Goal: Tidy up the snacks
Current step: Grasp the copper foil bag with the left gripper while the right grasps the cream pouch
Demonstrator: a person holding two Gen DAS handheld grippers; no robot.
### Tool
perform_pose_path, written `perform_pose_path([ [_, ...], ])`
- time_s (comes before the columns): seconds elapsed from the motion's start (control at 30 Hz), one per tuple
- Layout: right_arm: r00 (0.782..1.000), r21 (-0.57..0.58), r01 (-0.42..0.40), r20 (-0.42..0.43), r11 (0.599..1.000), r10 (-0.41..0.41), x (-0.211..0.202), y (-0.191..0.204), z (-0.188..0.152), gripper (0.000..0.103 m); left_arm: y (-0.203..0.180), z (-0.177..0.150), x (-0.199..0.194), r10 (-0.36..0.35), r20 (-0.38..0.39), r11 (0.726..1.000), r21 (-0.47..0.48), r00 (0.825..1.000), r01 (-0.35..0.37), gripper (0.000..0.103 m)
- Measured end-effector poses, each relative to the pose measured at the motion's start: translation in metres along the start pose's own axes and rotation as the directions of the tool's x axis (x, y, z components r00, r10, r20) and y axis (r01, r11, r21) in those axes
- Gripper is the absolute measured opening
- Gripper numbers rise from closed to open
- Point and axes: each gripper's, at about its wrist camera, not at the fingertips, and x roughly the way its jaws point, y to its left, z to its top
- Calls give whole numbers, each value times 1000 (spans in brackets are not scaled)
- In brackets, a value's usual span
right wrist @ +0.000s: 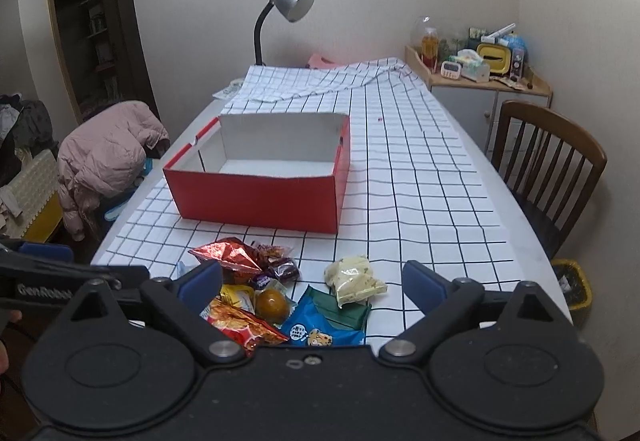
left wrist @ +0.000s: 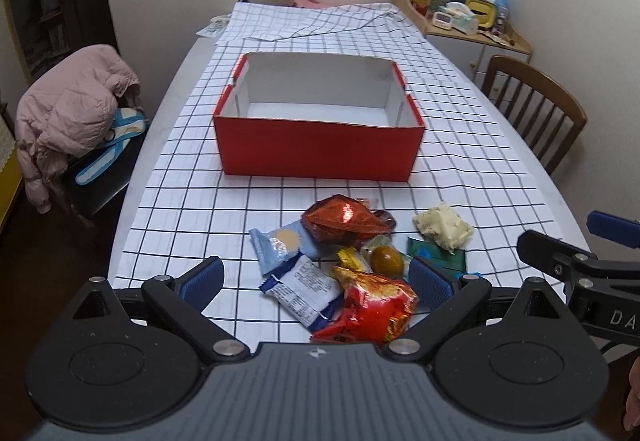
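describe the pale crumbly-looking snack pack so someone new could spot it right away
Start at the red box in the middle of the checked tablecloth; the snack pile lies on the cloth in front of it. The pale cream pack sits at the pile's right edge, resting partly on a blue and green packet. It is the only whitish, lumpy one; its neighbours are red, orange or blue.

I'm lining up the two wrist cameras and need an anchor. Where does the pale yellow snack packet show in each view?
Left wrist view: the pale yellow snack packet lies right of centre, right of the snack pile, partly on a green packet.
Right wrist view: it lies near centre, between the open fingers, right of the pile.
Shared landmark: the red box stands behind the snacks in both.
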Motion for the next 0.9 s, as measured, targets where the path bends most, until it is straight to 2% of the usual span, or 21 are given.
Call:
perform_pose_path([
  [0.2,999,1,7,-49,1000,-7,20,-10,-6,92,16,3,16,-1,-30,997,-74,1000,-1,99],
  [0.4,994,16,32,-107,999,-30,43,-27,-14,89,25,11,34,-21,-36,995,-98,999,17,99],
  [0.63,984,-9,51,-168,999,-52,92,-40,-15,84,8,28,77,-24,-66,999,-37,998,22,99],
  [0.9,963,-7,38,-267,999,-39,147,-49,-12,81,-18,50,133,-48,-179,998,39,983,55,99],
])
